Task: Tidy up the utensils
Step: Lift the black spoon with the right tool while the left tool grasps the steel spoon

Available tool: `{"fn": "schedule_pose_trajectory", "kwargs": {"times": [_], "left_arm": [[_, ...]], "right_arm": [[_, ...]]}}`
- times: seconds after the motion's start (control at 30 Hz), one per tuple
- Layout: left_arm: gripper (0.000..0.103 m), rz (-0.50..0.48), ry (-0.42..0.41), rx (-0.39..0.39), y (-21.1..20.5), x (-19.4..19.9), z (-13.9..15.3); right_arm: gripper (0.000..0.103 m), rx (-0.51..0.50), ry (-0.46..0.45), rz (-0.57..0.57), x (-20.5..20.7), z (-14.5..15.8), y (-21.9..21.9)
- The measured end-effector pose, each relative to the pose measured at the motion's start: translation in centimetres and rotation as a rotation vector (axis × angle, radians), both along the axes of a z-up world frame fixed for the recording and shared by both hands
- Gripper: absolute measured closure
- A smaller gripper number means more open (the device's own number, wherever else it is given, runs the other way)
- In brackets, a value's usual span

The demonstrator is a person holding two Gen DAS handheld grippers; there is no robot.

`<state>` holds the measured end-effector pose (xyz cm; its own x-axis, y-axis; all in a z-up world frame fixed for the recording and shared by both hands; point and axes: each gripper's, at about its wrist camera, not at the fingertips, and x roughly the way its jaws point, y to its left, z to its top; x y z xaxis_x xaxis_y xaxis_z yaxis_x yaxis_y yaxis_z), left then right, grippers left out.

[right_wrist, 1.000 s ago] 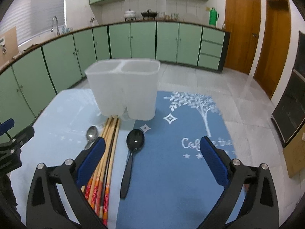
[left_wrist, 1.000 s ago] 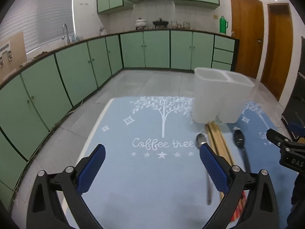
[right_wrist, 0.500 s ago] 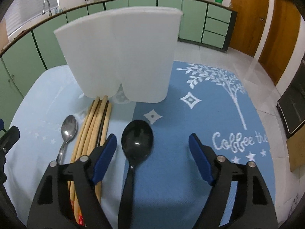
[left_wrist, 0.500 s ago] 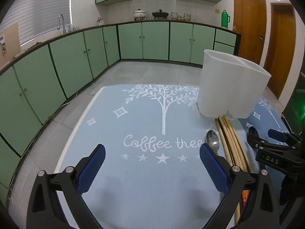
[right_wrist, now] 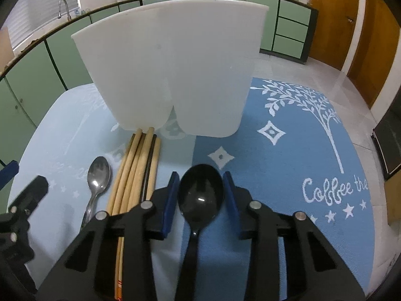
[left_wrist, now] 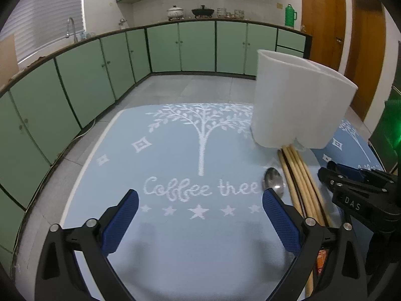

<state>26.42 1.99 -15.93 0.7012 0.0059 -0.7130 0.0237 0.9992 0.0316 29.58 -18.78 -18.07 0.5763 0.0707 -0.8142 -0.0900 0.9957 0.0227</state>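
Note:
A white two-compartment utensil holder [right_wrist: 173, 70] stands on a blue mat; it also shows in the left wrist view [left_wrist: 298, 102]. In front of it lie a metal spoon [right_wrist: 97, 175], a bundle of wooden chopsticks [right_wrist: 137, 170] and a black spoon [right_wrist: 200, 195]. My right gripper [right_wrist: 201, 195] sits low over the black spoon, its blue pads close on either side of the bowl, nearly touching. My left gripper [left_wrist: 200, 215] is open and empty above the mat, left of the metal spoon [left_wrist: 273, 180] and chopsticks [left_wrist: 300, 178].
The mat [left_wrist: 190, 165] with a "Coffee tree" print covers a table. Green kitchen cabinets [left_wrist: 175, 47] run along the back and left. Wooden doors [left_wrist: 323, 22] stand at the right. My right gripper's body [left_wrist: 356, 193] shows at the right in the left wrist view.
My right gripper has come down and forward over the black spoon and its jaws have narrowed around the bowl. My left gripper has moved forward a little and stays open.

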Motion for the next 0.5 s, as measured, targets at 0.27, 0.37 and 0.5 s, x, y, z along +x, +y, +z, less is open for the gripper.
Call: {"fn": "schedule_pose_trajectory", "kwargs": {"times": [0.27,0.37,0.5], "left_arm": [[0.006,-0.057,0.050,-0.009,-2.7,0.5,-1.2],[0.006,-0.061,0.086,0.015,-3.5,1.1,-2.0],[0.006,-0.060,0.147,0.049,-4.2,2.0,-3.1]], "right_arm": [[0.069,0.001,0.000,-0.013,-0.2,0.3,-1.7],[0.069,-0.001,-0.003,-0.015,-0.4,0.3,-2.1],[0.069,0.004,-0.003,-0.017,-0.5,-0.1,-2.0]]}}
